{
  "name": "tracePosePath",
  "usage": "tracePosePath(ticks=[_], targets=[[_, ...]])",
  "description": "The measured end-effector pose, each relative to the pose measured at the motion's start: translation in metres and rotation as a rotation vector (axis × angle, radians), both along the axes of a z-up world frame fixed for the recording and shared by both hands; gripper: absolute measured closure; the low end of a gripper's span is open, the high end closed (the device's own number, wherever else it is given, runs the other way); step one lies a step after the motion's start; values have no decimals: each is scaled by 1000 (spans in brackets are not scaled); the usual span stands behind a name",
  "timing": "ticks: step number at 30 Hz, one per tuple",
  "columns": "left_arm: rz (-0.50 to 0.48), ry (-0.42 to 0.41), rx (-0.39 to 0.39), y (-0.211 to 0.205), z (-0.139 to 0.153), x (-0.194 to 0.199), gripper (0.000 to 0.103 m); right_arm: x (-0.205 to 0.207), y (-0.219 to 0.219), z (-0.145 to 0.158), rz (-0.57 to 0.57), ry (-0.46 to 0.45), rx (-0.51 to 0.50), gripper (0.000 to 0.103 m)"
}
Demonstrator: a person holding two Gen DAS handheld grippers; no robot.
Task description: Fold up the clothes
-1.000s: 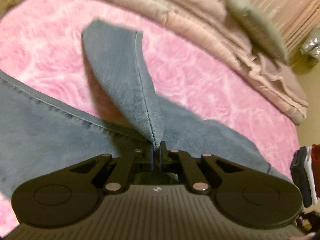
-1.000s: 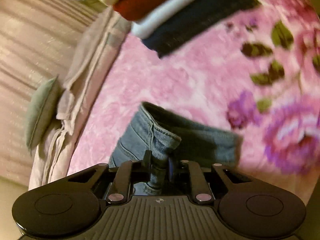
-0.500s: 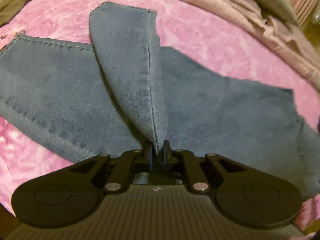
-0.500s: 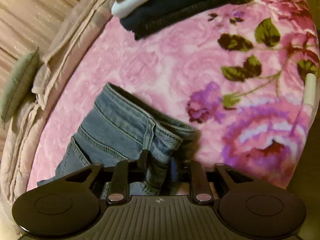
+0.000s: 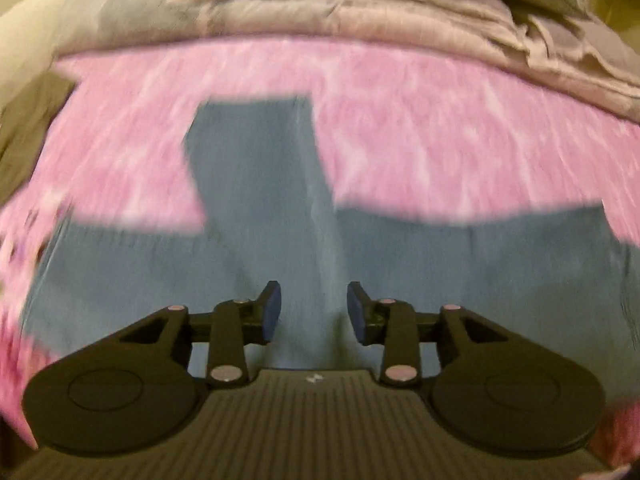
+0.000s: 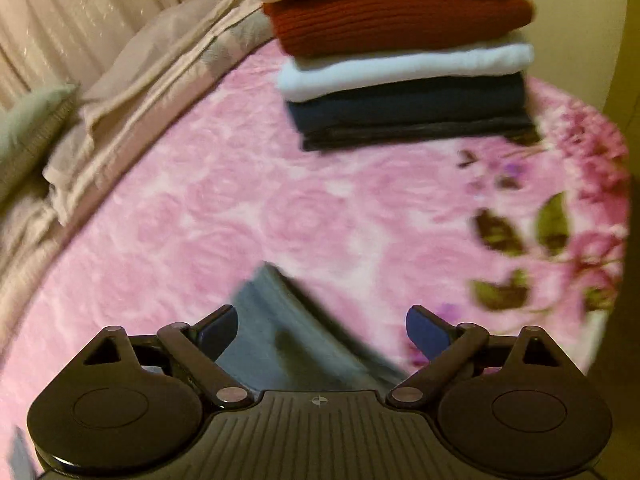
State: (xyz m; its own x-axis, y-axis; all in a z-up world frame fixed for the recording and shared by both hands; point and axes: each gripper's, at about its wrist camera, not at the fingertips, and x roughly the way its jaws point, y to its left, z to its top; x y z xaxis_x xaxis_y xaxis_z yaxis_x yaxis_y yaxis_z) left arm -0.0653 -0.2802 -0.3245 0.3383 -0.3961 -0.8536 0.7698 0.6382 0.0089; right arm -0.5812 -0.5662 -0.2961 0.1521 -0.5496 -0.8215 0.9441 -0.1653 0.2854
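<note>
Blue jeans (image 5: 260,184) lie on the pink blanket (image 5: 440,128), one leg stretched away from me and the rest spread left and right below it. My left gripper (image 5: 314,312) is open just above the denim, holding nothing. In the right wrist view the jeans' waist end (image 6: 288,328) lies on the blanket between the fingers of my right gripper (image 6: 322,330), which is open and empty. Both views are motion-blurred.
A stack of folded clothes (image 6: 400,60), cream, red, white and dark, sits on the blanket beyond the right gripper. A rumpled beige quilt (image 5: 360,12) and a grey-green pillow (image 6: 28,128) lie along the far side. A dark olive garment (image 5: 28,128) is at the left.
Both grippers opened and let go of the jeans. The lifted leg now lies flat on the blanket, and the waist end dropped onto it.
</note>
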Motion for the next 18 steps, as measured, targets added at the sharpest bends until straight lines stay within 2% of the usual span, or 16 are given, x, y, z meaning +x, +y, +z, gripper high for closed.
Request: tracePosePath(ticks=[5, 7, 9, 10, 12, 14, 16, 18], targets=[[-93, -27, 95, -99, -41, 53, 62, 34, -5, -6, 21, -37, 15, 9], [-128, -69, 223, -126, -65, 63, 62, 46, -4, -8, 32, -43, 23, 9], [-159, -121, 310, -135, -82, 66, 77, 59, -4, -11, 43, -49, 31, 9], [-166, -128, 327, -136, -86, 68, 92, 66, -3, -12, 48, -51, 35, 9], [-100, -67, 203, -117, -73, 77, 99, 78, -3, -15, 59, -57, 43, 9], [4, -34, 1, -80, -46, 89, 100, 92, 2, -18, 86, -73, 58, 9], [133, -41, -214, -23, -12, 98, 100, 106, 11, -22, 130, -100, 80, 9], [296, -42, -339, 43, 12, 107, 101, 121, 21, -27, 174, -127, 102, 9]])
